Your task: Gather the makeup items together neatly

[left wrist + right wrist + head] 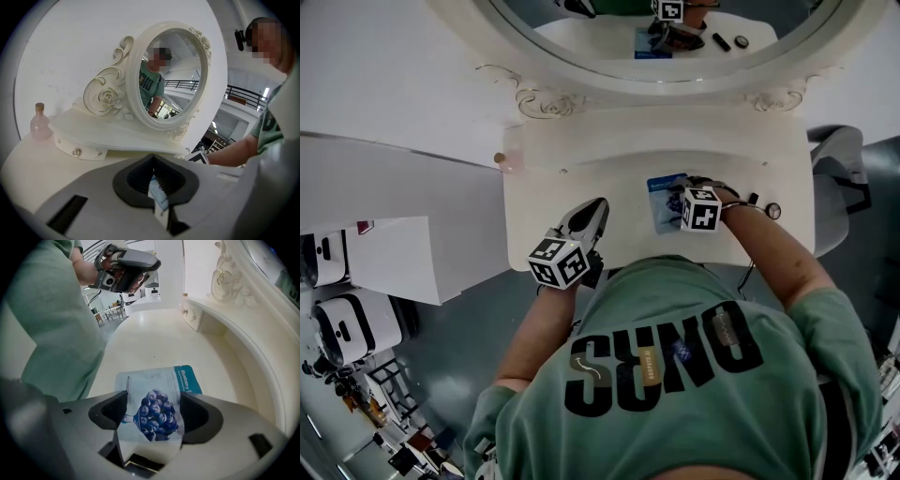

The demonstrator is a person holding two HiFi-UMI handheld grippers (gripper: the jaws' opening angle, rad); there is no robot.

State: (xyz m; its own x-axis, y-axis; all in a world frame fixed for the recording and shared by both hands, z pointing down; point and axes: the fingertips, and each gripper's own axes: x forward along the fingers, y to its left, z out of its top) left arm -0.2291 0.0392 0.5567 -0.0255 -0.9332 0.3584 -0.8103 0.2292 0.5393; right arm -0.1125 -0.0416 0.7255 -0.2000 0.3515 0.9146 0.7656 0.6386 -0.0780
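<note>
Standing wide apart, the jaws of your right gripper [152,404] straddle the blueberry sachet [157,420] without pressing it. The sachet lies flat on the dressing table [154,333], apparently set down as the gathering spot. The jaws of your left gripper [154,161] are clenched on a thin pale slip [158,197] of unclear identity, probably next for that spot.

The face-mask packet [157,394] is labelled "Blueberry".

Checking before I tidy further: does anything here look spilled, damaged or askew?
Nothing spilled or damaged. The blueberry mask packet lies on the vanity top at a slight angle, between the right gripper's open jaws.
</note>
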